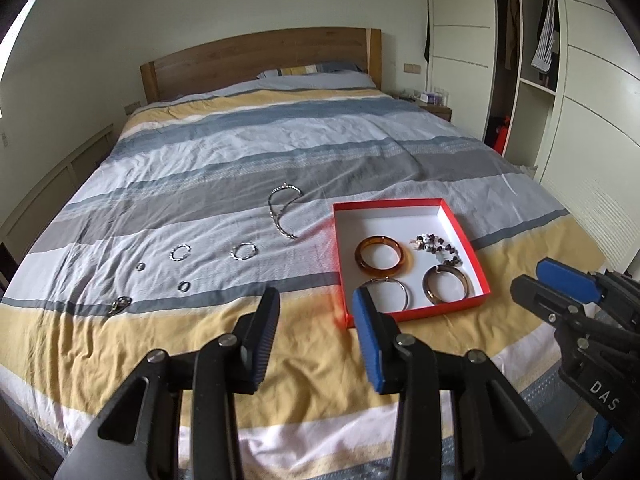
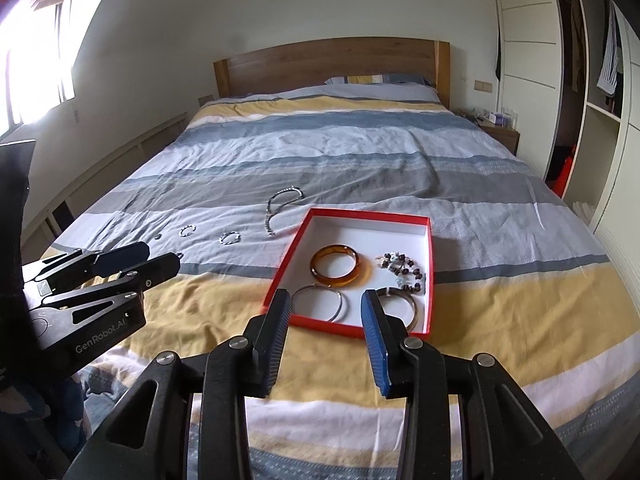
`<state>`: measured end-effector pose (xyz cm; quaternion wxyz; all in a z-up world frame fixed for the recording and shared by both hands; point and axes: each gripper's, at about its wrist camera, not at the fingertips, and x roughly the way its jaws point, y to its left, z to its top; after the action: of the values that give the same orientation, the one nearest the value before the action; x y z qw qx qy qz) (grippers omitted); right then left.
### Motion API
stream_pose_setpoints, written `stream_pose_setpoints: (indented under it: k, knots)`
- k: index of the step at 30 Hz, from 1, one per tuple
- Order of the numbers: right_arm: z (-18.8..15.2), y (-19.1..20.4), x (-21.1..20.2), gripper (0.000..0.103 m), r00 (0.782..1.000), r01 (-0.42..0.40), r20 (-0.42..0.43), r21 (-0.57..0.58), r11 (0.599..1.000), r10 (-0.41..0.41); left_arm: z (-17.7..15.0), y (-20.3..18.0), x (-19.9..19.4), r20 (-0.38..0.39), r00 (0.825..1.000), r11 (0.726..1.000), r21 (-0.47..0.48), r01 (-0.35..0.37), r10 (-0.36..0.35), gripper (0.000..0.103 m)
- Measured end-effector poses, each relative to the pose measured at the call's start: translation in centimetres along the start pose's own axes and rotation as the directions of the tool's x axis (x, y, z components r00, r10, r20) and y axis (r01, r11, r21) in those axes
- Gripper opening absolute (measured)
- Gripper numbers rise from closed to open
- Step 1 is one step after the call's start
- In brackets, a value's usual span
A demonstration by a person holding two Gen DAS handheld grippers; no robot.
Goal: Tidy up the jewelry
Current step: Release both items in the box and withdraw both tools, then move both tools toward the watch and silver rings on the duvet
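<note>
Left wrist view: the left hand-held gripper (image 1: pixel 316 300) hangs above the bed (image 1: pixel 280 152) with its jaws apart and nothing between them, and the right hand-held gripper (image 2: pixel 326 300) is likewise parted and empty. Just beyond lies a red box (image 1: pixel 404 204) on the striped cover, holding an amber bangle (image 1: pixel 382 259), two metal bangles and a beaded bracelet (image 1: pixel 438 248). To its left, loose on the cover, lie a silver chain (image 1: pixel 282 210) and several small rings (image 1: pixel 243 251).
</note>
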<state>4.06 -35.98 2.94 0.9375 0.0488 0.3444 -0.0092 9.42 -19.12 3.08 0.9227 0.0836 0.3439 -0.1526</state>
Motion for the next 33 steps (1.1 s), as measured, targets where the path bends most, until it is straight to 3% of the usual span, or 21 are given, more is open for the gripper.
stream_pose_setpoints:
  k: [21,33]
  knots:
    - [-1.6,5.1,-4.2,0.037,0.999,-0.009,0.032,-0.08,0.997,0.012,-3.1,4.5,-6.4,0.106,0.992,0.996,-0.069,-0.058,0.066,0.036]
    - [-2.3,7.9,-8.3,0.045,0.995,-0.009,0.093,-0.131,0.991,0.021,-4.9,6.6,-10.9,0.169,0.978,0.989,-0.106,-0.105,0.122,0.036]
